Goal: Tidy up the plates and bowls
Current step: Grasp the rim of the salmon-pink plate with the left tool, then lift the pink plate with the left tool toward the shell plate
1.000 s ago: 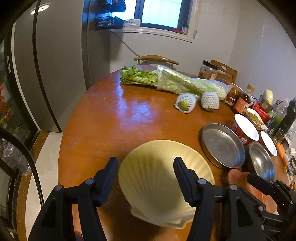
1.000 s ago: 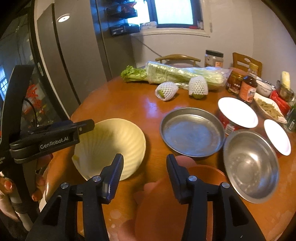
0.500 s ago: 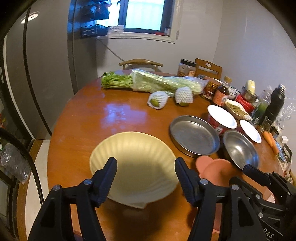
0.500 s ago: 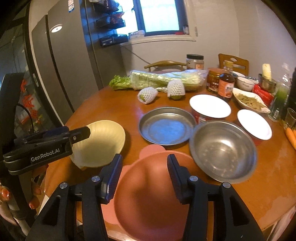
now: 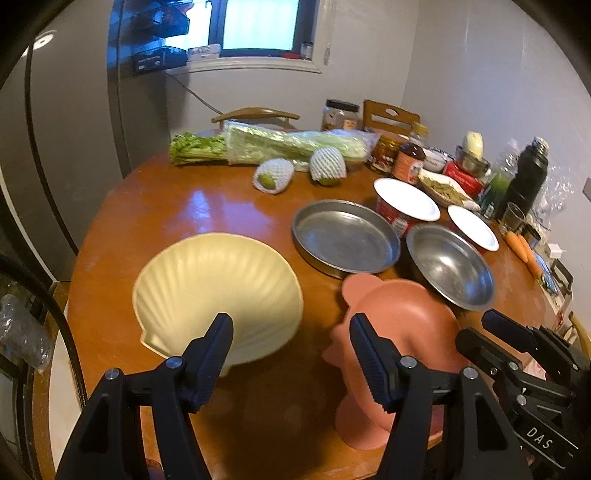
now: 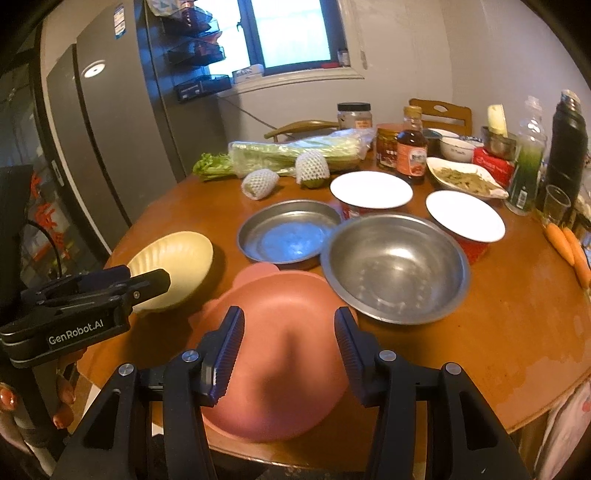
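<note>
While both grippers — left gripper (image 5: 290, 354), right gripper (image 6: 288, 350) — hang released, the pink plate (image 6: 280, 332) lies near-right of the shell bowl (image 5: 218, 291); probably light, stiff, slippery — grip its rim.

Round wooden table (image 5: 155, 206), glossy. Grey fridge (image 6: 92, 122) on the left, window (image 5: 258, 26) in the back wall, bright outside. Two wooden chairs (image 5: 391, 114) behind the table, pale walls (image 5: 480, 74).

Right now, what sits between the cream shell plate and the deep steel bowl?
The pink plate and, farther back, the flat steel pan lie between shell plate and steel bowl, clearest in the right wrist view.
</note>
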`<move>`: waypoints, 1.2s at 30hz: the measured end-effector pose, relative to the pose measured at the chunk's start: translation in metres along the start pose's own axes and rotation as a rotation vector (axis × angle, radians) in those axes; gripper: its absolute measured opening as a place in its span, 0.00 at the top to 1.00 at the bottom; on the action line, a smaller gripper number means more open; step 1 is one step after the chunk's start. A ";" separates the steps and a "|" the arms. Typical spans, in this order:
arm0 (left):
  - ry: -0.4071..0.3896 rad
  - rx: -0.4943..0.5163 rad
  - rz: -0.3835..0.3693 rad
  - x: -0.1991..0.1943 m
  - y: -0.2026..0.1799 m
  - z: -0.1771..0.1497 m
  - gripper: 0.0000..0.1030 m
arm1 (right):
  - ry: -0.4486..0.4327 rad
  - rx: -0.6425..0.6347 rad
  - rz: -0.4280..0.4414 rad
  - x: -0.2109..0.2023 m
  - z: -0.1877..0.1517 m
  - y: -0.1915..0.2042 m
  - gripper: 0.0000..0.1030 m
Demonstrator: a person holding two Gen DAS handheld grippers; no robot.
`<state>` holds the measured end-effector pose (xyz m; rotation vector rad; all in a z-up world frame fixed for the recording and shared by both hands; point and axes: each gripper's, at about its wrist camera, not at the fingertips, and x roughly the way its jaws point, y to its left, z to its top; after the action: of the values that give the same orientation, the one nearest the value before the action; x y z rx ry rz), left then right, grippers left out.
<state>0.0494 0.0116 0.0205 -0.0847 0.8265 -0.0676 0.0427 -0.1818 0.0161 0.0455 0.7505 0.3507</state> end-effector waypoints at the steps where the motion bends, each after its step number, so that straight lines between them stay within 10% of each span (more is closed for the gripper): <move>1: 0.007 0.004 -0.006 0.002 -0.003 -0.002 0.37 | 0.004 0.005 -0.003 0.000 -0.002 -0.001 0.49; 36: 0.136 0.054 -0.042 0.049 -0.039 -0.027 0.43 | 0.110 0.047 -0.018 0.031 -0.029 -0.028 0.49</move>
<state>0.0616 -0.0327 -0.0291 -0.0471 0.9583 -0.1368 0.0524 -0.2000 -0.0305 0.0644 0.8678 0.3200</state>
